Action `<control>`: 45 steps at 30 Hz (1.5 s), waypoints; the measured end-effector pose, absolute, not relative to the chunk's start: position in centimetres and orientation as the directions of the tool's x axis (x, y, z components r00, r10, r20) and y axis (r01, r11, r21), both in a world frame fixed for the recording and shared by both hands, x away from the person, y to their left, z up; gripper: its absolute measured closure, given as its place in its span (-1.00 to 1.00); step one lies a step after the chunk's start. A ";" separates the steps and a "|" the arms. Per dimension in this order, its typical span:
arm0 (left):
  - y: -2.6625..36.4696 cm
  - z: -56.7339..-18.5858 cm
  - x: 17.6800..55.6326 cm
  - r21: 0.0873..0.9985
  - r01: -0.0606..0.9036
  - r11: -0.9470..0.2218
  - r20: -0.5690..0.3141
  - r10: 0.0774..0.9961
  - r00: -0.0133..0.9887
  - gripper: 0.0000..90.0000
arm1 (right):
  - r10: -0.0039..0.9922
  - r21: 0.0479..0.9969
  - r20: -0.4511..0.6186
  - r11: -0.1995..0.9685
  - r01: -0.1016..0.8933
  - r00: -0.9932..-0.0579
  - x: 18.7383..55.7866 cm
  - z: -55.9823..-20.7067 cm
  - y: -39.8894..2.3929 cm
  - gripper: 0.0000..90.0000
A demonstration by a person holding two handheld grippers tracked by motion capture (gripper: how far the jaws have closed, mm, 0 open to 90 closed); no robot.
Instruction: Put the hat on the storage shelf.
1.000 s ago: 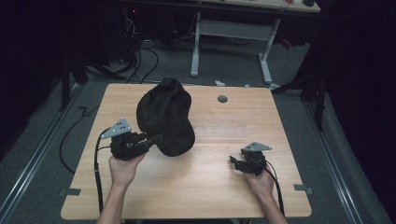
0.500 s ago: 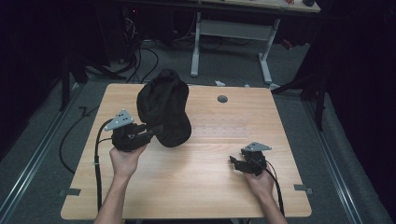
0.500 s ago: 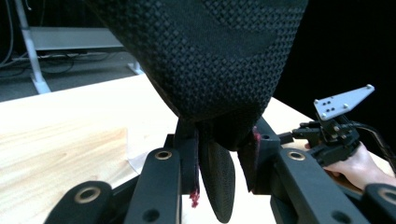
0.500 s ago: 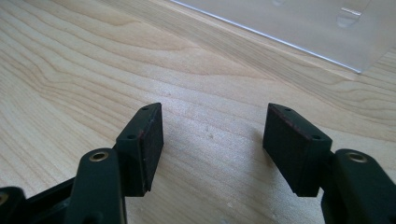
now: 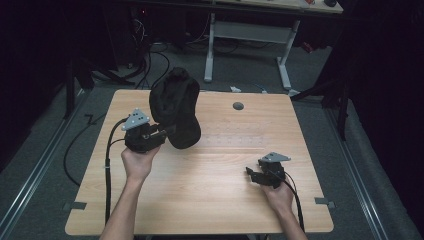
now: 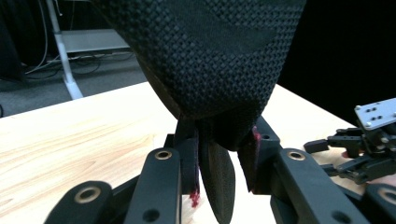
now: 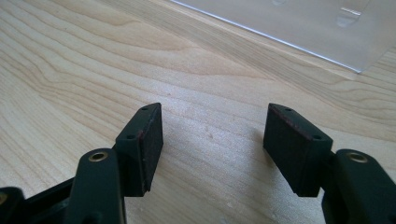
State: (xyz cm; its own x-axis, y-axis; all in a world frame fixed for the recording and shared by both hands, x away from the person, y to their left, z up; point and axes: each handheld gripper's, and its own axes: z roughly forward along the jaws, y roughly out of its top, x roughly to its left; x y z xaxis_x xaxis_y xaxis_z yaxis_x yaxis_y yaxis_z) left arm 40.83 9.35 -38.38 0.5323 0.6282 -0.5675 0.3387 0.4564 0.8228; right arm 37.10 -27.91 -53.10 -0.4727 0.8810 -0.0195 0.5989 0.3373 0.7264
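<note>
Lab; cables (image 5: 150,55); metal bench frame (image 5: 250,45)

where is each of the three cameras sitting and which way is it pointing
High view: above the person's side, looking forward and down on the wooden table; both forearms, left gripper and right gripper show.
Left gripper view: rides the left gripper, looking along its jaws, shut on the black mesh cap.
Right gripper view: rides the right gripper, looking down along its open jaws at bare tabletop.
Shared: the high and left gripper views both show the cap and the right gripper.
</note>
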 end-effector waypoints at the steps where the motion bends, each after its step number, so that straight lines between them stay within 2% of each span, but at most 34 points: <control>1: 9.3 -38.4 41.0 0.826 0.336 0.453 -0.563 0.634 0.531 0.58 | 0.881 0.726 -0.020 0.338 0.599 -0.473 37.1 -53.1 -27.9 -0.16; 32: 6.2 -40.5 43.5 0.886 0.294 0.359 -0.463 0.728 0.505 0.58 | 0.880 0.726 -0.022 0.340 0.598 -0.474 37.1 -53.1 -27.9 -0.16; 45: 6.0 -41.7 43.5 0.877 0.304 0.371 -0.478 0.727 0.493 0.52 | 0.880 0.726 -0.021 0.340 0.598 -0.475 37.1 -53.1 -27.9 -0.17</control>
